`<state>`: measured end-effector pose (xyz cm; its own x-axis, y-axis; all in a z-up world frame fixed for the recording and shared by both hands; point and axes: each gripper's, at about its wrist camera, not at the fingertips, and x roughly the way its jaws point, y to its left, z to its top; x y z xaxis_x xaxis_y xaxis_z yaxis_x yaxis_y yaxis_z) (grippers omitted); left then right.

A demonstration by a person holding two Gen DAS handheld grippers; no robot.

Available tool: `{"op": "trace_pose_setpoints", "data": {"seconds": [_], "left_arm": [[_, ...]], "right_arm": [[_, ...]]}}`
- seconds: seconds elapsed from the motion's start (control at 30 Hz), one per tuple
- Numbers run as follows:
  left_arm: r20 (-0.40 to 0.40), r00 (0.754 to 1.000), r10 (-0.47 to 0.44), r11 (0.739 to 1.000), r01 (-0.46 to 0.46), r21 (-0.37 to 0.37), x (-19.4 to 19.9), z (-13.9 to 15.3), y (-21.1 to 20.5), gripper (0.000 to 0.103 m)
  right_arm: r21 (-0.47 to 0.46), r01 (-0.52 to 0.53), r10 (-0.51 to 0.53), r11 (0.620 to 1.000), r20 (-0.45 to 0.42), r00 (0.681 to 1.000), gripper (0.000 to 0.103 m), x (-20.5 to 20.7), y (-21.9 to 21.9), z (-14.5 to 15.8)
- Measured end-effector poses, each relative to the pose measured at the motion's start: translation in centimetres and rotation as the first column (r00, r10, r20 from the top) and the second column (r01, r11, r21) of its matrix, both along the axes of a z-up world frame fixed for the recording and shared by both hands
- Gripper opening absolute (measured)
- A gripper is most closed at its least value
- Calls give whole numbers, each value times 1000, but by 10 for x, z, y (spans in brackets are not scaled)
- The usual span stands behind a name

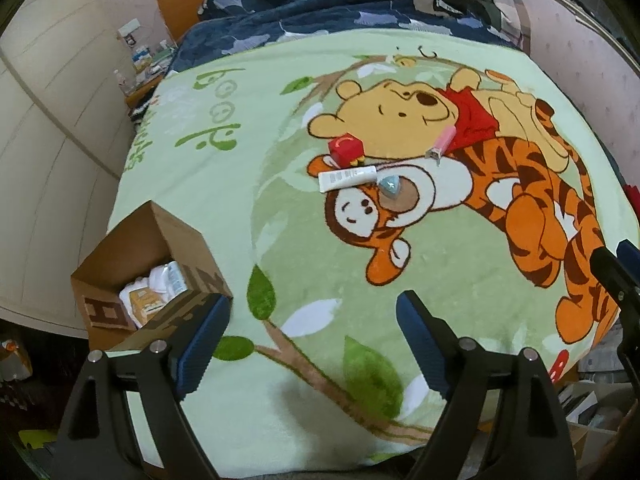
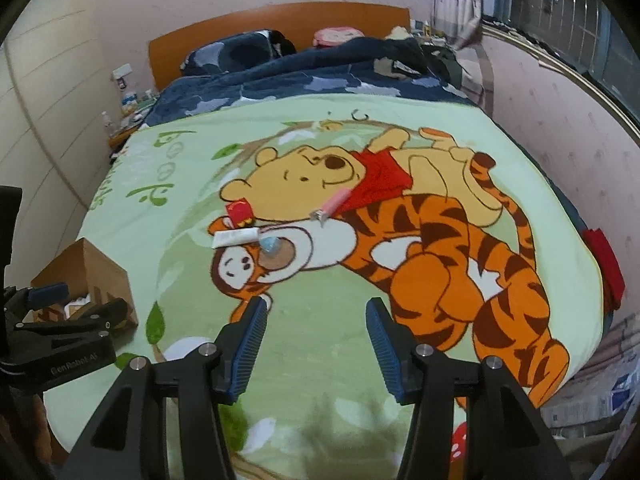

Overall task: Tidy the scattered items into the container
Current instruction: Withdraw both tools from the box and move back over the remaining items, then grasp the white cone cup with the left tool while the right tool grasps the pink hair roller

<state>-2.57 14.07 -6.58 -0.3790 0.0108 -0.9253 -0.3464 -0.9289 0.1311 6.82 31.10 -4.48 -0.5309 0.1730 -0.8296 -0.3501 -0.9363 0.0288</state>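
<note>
While both the left gripper (image 1: 310,344) and right gripper (image 2: 316,344) hang released and empty, the white tube (image 1: 347,178), touching the red box (image 1: 345,151) and blue packet (image 1: 389,186), risks dragging them.

A green cartoon blanket (image 1: 224,184) with a bear and tiger print covers the bed, a dark blue quilt (image 1: 320,20) bunched beyond it against an orange-brown headboard (image 2: 280,20); a cluttered bedside stand (image 1: 140,64) sits left, a barred window (image 2: 560,8) right
</note>
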Motion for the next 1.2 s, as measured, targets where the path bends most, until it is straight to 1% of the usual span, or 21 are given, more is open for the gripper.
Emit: {"op": "trace_pose_setpoints", "data": {"seconds": [0.17, 0.4, 0.53, 0.63, 0.73, 0.83, 0.93, 1.07, 1.2], "left_arm": [[34, 999, 1, 1000, 0, -24, -12, -21, 13, 87], [76, 996, 50, 996, -44, -76, -39, -60, 22, 87], [85, 996, 41, 995, -33, -90, -60, -89, 31, 87], [73, 997, -21, 995, 28, -97, -80, -117, 44, 87], [57, 988, -141, 984, 146, -98, -105, -146, 65, 87], [44, 968, -248, 962, 251, -111, -130, -175, 84, 87], [61, 941, -332, 931, 337, -138, -155, -206, 97, 87], [87, 915, -394, 899, 403, -171, -183, -242, 106, 87], [139, 888, -438, 874, 457, -162, -204, -271, 111, 88]], "right_arm": [[-35, 3, -1, 999, 49, 999, 66, -9, 17, -23], [-69, -39, 44, 997, 87, 995, 66, -37, 38, -58], [-76, -77, 84, 994, 99, 992, 66, -61, 45, -81], [-84, -89, 98, 993, 119, 988, 66, -79, 50, -100], [-93, -92, 104, 991, 131, 986, 66, -95, 53, -120], [-98, -91, 104, 991, 141, 985, 66, -105, 54, -135], [-107, -88, 104, 990, 157, 982, 66, -113, 54, -152], [-122, -82, 103, 989, 179, 978, 66, -118, 54, -168], [-139, -76, 104, 987, 203, 974, 66, -120, 55, -181]]}}
